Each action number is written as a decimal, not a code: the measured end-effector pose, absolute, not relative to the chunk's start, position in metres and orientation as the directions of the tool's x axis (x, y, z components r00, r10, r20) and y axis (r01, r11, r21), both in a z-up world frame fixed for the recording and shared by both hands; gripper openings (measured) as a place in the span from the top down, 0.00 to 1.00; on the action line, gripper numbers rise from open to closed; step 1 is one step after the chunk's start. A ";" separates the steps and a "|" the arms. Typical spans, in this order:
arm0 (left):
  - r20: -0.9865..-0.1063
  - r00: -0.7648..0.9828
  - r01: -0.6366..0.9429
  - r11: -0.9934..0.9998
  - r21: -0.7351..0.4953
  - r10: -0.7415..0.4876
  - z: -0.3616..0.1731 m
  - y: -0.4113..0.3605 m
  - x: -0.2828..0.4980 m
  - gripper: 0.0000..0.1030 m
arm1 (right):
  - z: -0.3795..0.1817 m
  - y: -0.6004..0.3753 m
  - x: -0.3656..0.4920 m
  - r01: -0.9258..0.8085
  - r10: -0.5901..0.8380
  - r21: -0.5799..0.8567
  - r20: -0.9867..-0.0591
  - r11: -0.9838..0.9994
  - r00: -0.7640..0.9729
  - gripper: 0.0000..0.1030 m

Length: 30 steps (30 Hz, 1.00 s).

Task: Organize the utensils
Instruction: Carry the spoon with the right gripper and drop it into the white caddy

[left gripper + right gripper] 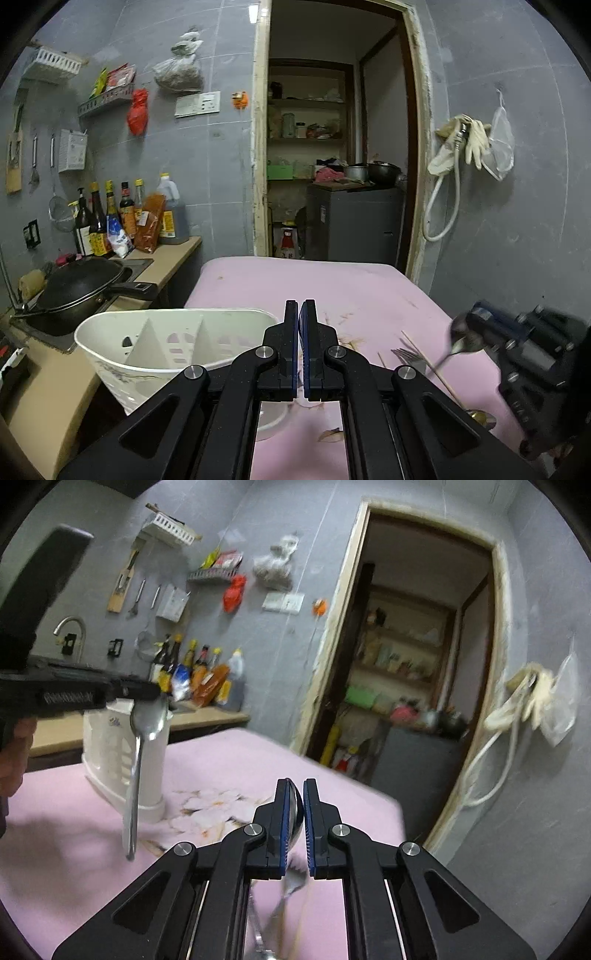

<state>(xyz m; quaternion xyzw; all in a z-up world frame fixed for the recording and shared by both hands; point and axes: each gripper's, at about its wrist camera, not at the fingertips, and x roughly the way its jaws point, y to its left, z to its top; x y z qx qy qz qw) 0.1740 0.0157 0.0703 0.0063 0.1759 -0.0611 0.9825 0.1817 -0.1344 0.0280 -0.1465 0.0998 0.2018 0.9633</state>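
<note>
**Q:** Grey tiled walls and an open pantry doorway fill the background. What surface is the work on?

**A:** A table (369, 288) under a soft pink cloth, printed with pale flowers near its middle. At lower left of the left wrist view stands a white plastic utensil caddy (122, 354), slotted, with dividers making separate compartments, probably so kinds of cutlery stay apart.

**Q:** What do the grippers hold?

**A:** Each grips a spoon. The left gripper (155, 696), seen at the left edge of the right wrist view, is clamped on the bowl of a polished steel spoon (135, 775) whose long handle hangs straight down, just in front of the caddy. That hold suits lowering it handle-first. The right gripper (294, 812) has its blue ribbed fingers (283, 823) pressed on the bowl of a second spoon (295, 808); in the left wrist view the same one (463, 345) shows at right, blurred, its thin handle slanting down.

**Q:** And what is left on the cloth?

**A:** A steel fork (410, 358), thin wooden chopsticks (430, 365) and a gold-toned spoon (480, 416) lie near each other at lower right of the left wrist view, not yet sorted. The caddy compartments that show look empty.
</note>
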 end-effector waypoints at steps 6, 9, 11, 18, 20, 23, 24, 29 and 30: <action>-0.358 0.929 0.093 0.996 -0.015 -0.092 0.068 0.027 0.173 1.00 | 0.017 -0.133 0.181 -0.432 0.372 -0.214 -0.270 0.876 0.888 0.98; -0.366 0.925 0.091 0.995 -0.051 -0.103 0.071 0.034 0.176 1.00 | 0.023 -0.131 0.178 -0.432 0.376 -0.230 -0.251 0.872 0.892 0.98; -0.365 0.925 0.087 0.994 -0.059 -0.103 0.072 0.036 0.175 1.00 | 0.025 -0.133 0.183 -0.442 0.382 -0.209 -0.275 0.872 0.883 0.98; -0.402 0.907 0.110 0.992 -0.059 -0.125 0.064 0.035 0.176 1.00 | 0.003 -0.168 0.212 -0.404 0.344 -0.048 -0.440 0.913 0.830 0.47; -0.411 0.903 0.116 0.992 -0.050 -0.126 0.061 0.030 0.178 1.00 | 0.002 -0.181 0.217 -0.373 0.327 -0.006 -0.466 0.928 0.822 0.47; -0.414 0.900 0.129 0.990 -0.050 -0.138 0.057 0.024 0.180 1.00 | -0.002 -0.195 0.228 -0.330 0.304 0.042 -0.509 0.943 0.805 0.47; -0.414 0.899 0.132 0.990 -0.052 -0.142 0.057 0.022 0.180 1.00 | -0.005 -0.201 0.235 -0.313 0.301 0.070 -0.536 0.947 0.789 0.48; -0.421 0.895 0.137 0.989 -0.052 -0.146 0.054 0.020 0.184 1.00 | -0.030 -0.223 0.264 -0.266 0.359 0.242 -0.644 0.933 0.675 0.70; -0.423 0.894 0.137 0.989 -0.054 -0.147 0.053 0.020 0.184 1.00 | -0.033 -0.226 0.268 -0.267 0.382 0.273 -0.651 0.924 0.656 0.78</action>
